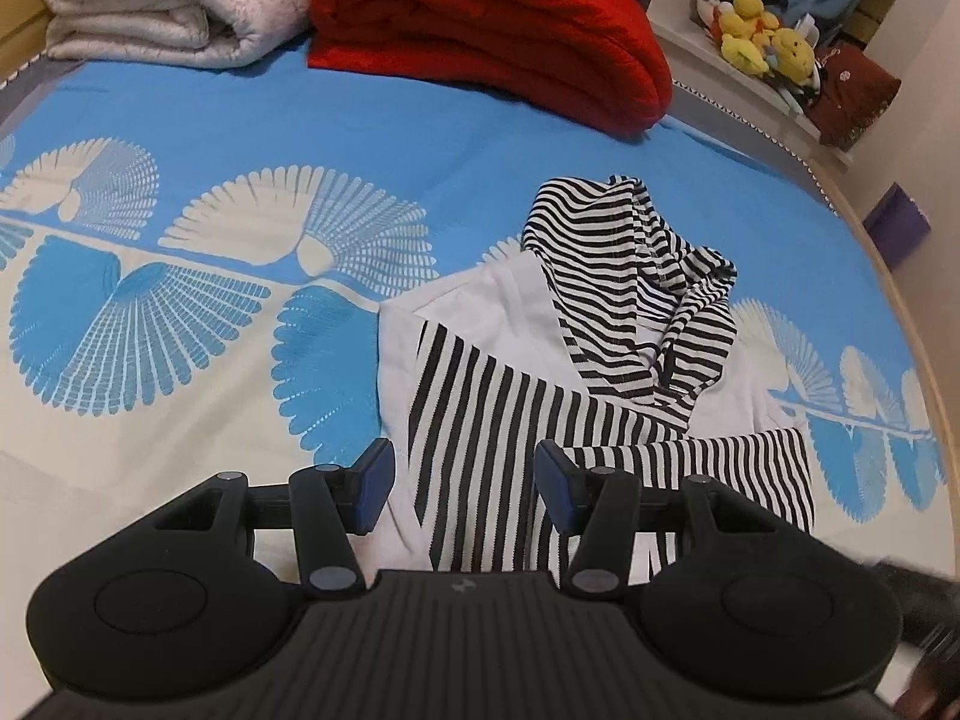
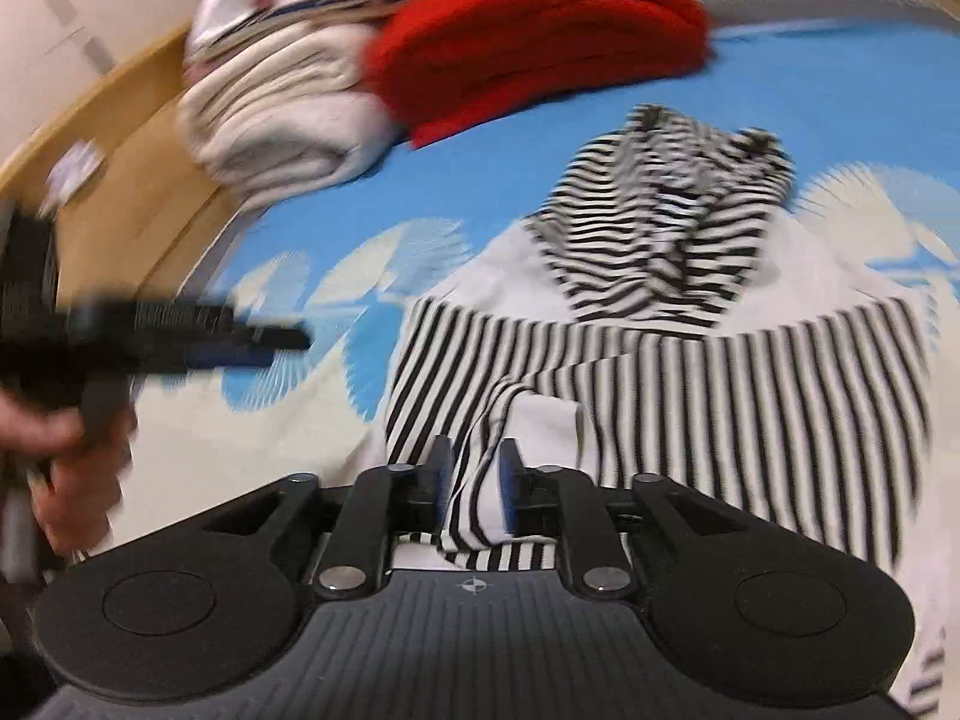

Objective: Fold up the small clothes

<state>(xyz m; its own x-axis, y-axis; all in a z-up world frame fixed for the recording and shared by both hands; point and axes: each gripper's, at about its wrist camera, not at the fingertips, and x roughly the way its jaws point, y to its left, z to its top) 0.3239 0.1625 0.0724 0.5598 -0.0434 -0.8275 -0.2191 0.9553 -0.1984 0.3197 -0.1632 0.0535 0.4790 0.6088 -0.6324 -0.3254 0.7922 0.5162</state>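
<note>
A small black-and-white striped hooded top (image 1: pixel 576 354) lies on the blue and cream patterned bedspread (image 1: pixel 240 138), hood at the far end, sleeves folded across the body. My left gripper (image 1: pixel 462 483) is open just above the near edge of the top, holding nothing. In the blurred right wrist view the top (image 2: pixel 690 324) fills the middle. My right gripper (image 2: pixel 474 480) is shut on a bunched striped fold (image 2: pixel 480 468) of the top's near edge. The left gripper also shows in the right wrist view (image 2: pixel 180 342), at the left, in a hand.
A folded red blanket (image 1: pixel 492 30) and a folded cream blanket (image 1: pixel 168 6) lie at the far end of the bed. A shelf with yellow plush toys (image 1: pixel 762 42) stands at the far right. A wooden bed frame (image 2: pixel 120 138) runs along the left.
</note>
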